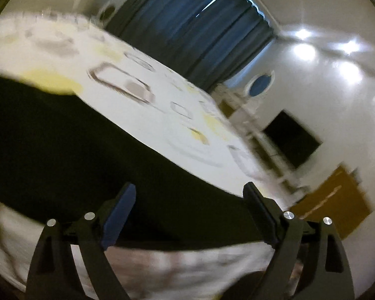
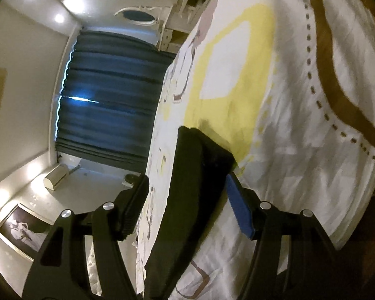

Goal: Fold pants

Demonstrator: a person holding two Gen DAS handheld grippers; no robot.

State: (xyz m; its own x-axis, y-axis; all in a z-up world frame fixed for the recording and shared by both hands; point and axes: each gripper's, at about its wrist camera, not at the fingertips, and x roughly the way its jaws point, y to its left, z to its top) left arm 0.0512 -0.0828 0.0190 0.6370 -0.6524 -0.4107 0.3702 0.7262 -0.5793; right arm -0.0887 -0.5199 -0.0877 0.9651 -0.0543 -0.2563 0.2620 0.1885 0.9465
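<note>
Pants (image 1: pixel 70 145), black and lying on the bed (image 1: pixel 162 95), fill the left and middle of the left wrist view as one broad dark band. In the right wrist view the same garment (image 2: pixel 187 195) shows as a long folded strip running away from the camera, its far end resting on a yellow patch of the bedcover (image 2: pixel 287 100).

That bedcover is white with yellow shapes and brown outlined figures, and a dotted border runs along one side. Beyond the bed hangs a dark blue curtain (image 2: pixel 112 95), with a thin line of daylight at its edge. A framed picture (image 2: pixel 20 230) and a small pale unit (image 2: pixel 56 176) sit on the white wall near it, and a dark screen (image 1: pixel 291 138) hangs on another wall.

Left hand-held gripper (image 1: pixel 187 215) has its fingers spread wide over the near edge of the black cloth, gripping nothing. Right hand-held gripper (image 2: pixel 187 205) is likewise spread, one finger on each side of the folded strip, with a clear gap on the left and the blue pad (image 2: pixel 240 207) close beside the cloth.
</note>
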